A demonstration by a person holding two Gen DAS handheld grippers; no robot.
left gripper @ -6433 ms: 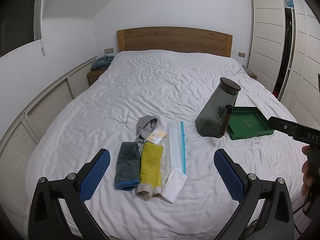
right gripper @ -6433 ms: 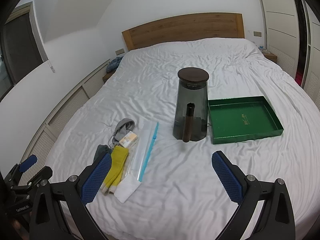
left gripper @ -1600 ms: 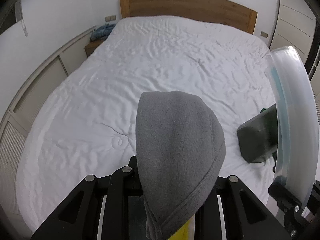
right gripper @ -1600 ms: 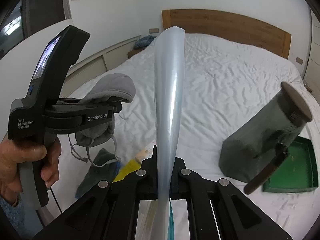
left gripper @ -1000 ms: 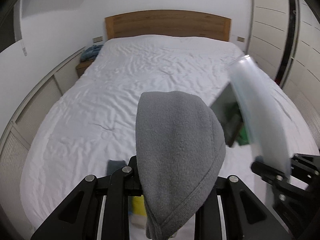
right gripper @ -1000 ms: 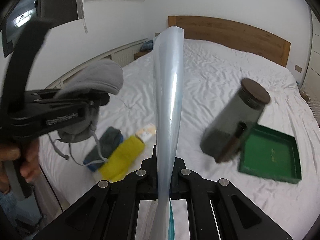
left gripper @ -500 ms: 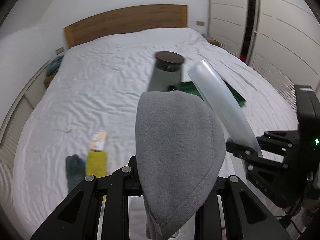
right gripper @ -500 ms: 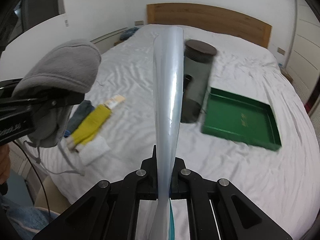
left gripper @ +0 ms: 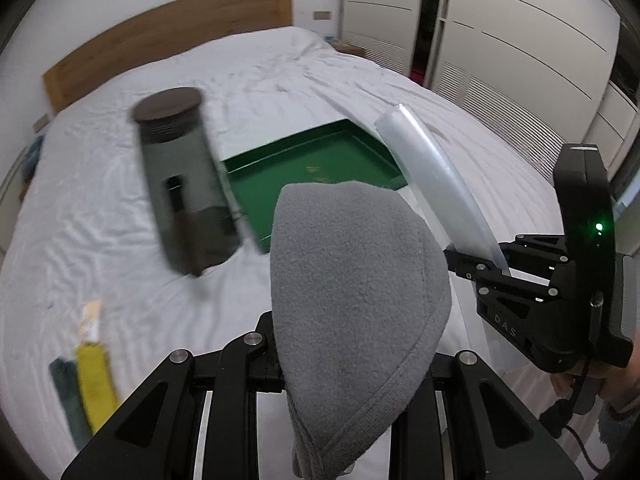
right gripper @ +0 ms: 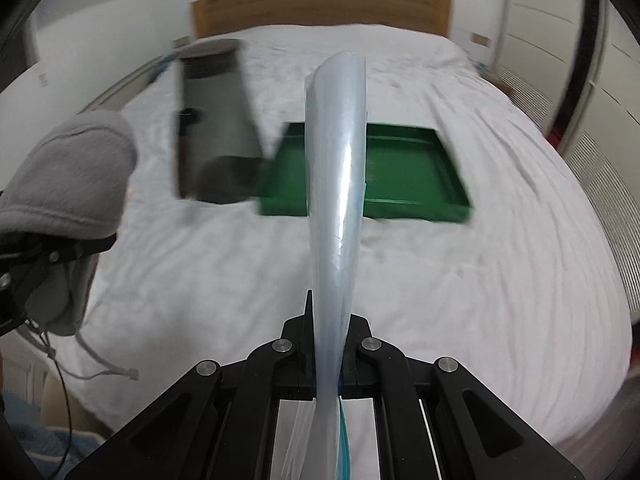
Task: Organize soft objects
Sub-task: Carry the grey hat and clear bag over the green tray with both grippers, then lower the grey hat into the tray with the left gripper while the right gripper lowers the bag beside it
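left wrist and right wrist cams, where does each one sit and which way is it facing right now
Left wrist: sits on the left gripper, looks across the bed toward the dark jar and green tray; its own jaws clamp a grey fleece cloth, with the right gripper at the right.
Right wrist: sits on the right gripper, looks toward the headboard; its jaws pinch a clear plastic bag, left gripper at the left edge.
Shared: bed, jar, tray, cloth, bag.

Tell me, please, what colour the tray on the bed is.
Green; the tray shows best in the right wrist view.
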